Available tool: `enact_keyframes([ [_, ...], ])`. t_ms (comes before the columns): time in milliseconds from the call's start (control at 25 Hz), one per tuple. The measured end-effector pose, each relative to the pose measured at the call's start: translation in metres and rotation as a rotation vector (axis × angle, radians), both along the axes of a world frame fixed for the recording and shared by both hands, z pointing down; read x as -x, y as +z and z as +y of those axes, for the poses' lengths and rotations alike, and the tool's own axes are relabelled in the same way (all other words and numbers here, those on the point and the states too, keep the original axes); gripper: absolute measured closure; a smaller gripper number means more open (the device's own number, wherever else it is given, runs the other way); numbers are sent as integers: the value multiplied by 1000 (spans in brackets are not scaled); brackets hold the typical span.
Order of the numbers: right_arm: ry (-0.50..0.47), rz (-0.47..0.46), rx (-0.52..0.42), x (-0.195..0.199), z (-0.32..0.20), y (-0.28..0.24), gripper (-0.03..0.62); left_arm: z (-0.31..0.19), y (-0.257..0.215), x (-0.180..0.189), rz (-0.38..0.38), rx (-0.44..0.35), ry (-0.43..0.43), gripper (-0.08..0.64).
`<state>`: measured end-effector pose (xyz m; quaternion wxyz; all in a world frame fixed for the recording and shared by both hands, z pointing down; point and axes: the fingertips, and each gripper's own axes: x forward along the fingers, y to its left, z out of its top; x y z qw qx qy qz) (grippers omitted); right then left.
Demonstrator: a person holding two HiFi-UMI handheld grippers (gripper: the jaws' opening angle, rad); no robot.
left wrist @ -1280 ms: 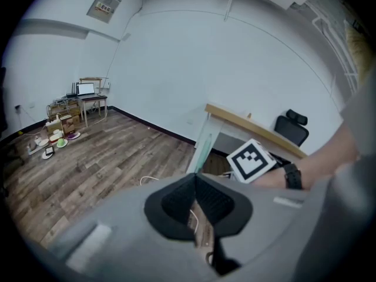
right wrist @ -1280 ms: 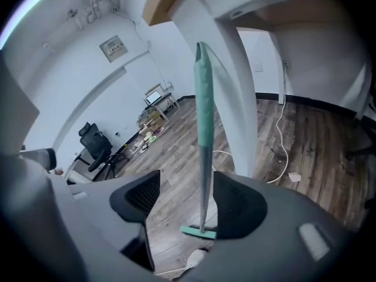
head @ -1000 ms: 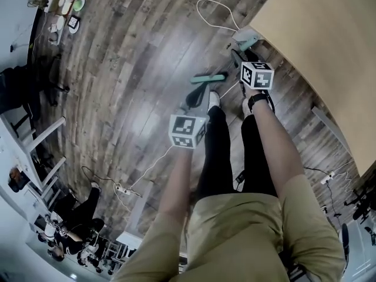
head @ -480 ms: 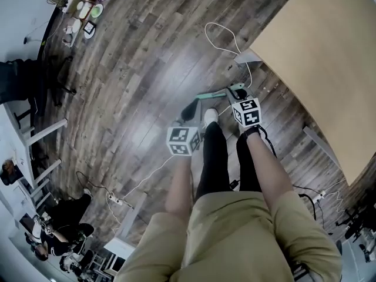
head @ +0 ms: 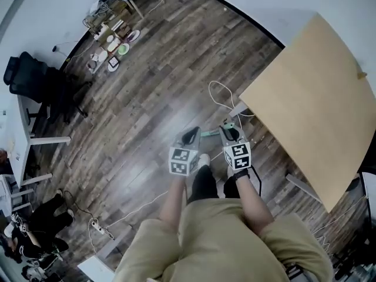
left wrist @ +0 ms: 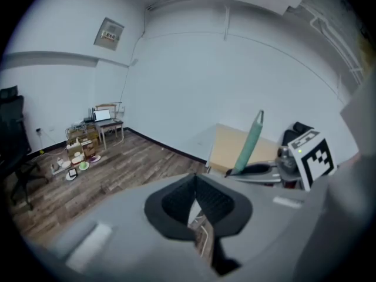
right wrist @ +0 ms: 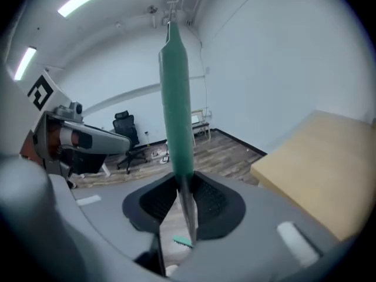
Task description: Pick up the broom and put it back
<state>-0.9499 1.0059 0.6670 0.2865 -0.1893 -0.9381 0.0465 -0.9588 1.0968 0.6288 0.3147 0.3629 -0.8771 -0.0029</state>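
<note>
From the head view, the person stands over the wooden floor (head: 147, 87) with both grippers held out side by side at the centre of the frame. A tan surface (head: 311, 87) fills the right side, and a white cable (head: 218, 93) loops on the floor just above the grippers. The broom (head: 210, 134) shows as a thin teal line running across from the right gripper (head: 229, 133) toward the left gripper (head: 191, 137), held up at gripper height. A black chair (head: 26, 75) sits at the far left. In the left gripper view, the left gripper (left wrist: 195, 184) has its pads drawn together at the tips with nothing between them. At the right of that frame the right gripper (left wrist: 249, 170) carries the broom (left wrist: 251, 140), its green handle slanting upward. In the right gripper view, the right gripper (right wrist: 182, 190) has just been closing its jaws and pinches the broom (right wrist: 175, 98) by the thin shaft, the green handle rising to the top of the frame.
</note>
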Motion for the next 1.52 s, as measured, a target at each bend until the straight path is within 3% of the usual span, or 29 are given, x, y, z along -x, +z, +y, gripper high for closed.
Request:
enact_keyframes([
  [360, 41, -334, 0, 7, -11, -211, 502, -2, -185, 22, -299, -136, -39, 560],
  [600, 124, -527, 0, 0, -26, -297, 502, -15, -253, 15, -449, -244, 22, 560],
  [800, 167, -585, -31, -25, -25, -324, 502, -37, -267, -6, -478, -192, 157, 560],
  [1000, 251, -585, -53, -58, -37, -334, 502, -57, -287, -18, -436, -363, 209, 560],
  [1200, 364, -583, -56, -97, -59, -327, 502, -81, -270, -37, -415, -372, 296, 560],
  [1520, 537, -623, -68, -213, -128, -346, 502, -172, -290, -145, -408, -392, 486, 560],
])
